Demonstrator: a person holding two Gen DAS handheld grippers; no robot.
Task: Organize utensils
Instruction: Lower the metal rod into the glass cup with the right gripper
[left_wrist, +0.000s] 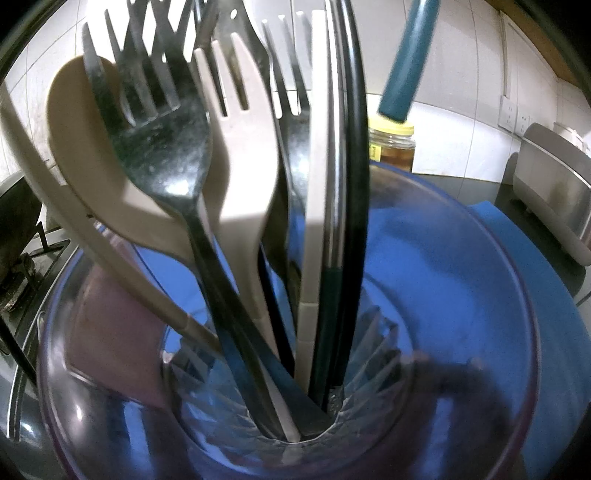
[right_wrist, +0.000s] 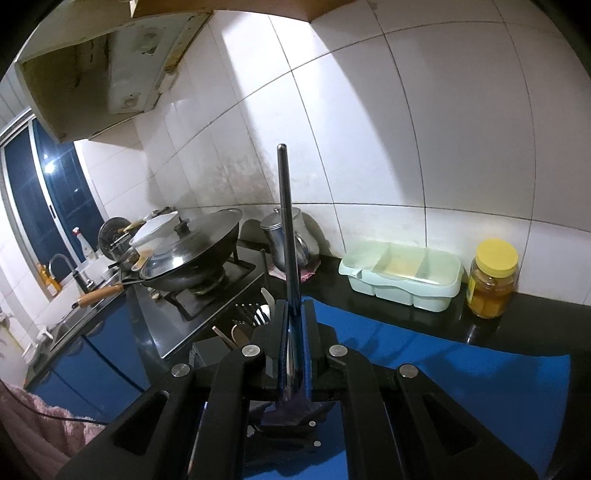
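The left wrist view looks down into a clear cup (left_wrist: 288, 369) full of utensils: a steel fork (left_wrist: 162, 147), a cream fork (left_wrist: 240, 155), a cream spoon (left_wrist: 81, 147) and dark thin sticks (left_wrist: 354, 184). They all stand with handles down and lean on each other. The cup sits on a blue mat (left_wrist: 535, 295). The left gripper does not show here, so I cannot tell if it is wide or closed.

The right wrist view shows more of the kitchen — a wok (right_wrist: 192, 251) on the stove, a green box (right_wrist: 402, 280) and a yellow-lid jar (right_wrist: 493, 280) behind the mat. Here the right gripper (right_wrist: 295, 332) is squeezed tight on a long dark stick (right_wrist: 286, 229) that points straight up. Just left of the gripper, some utensil tops (right_wrist: 251, 314) peek out.

The stick's low end is hidden between the fingers. In the left view a blurry teal handle (left_wrist: 406, 62) hangs above the jar, cut off at the top.
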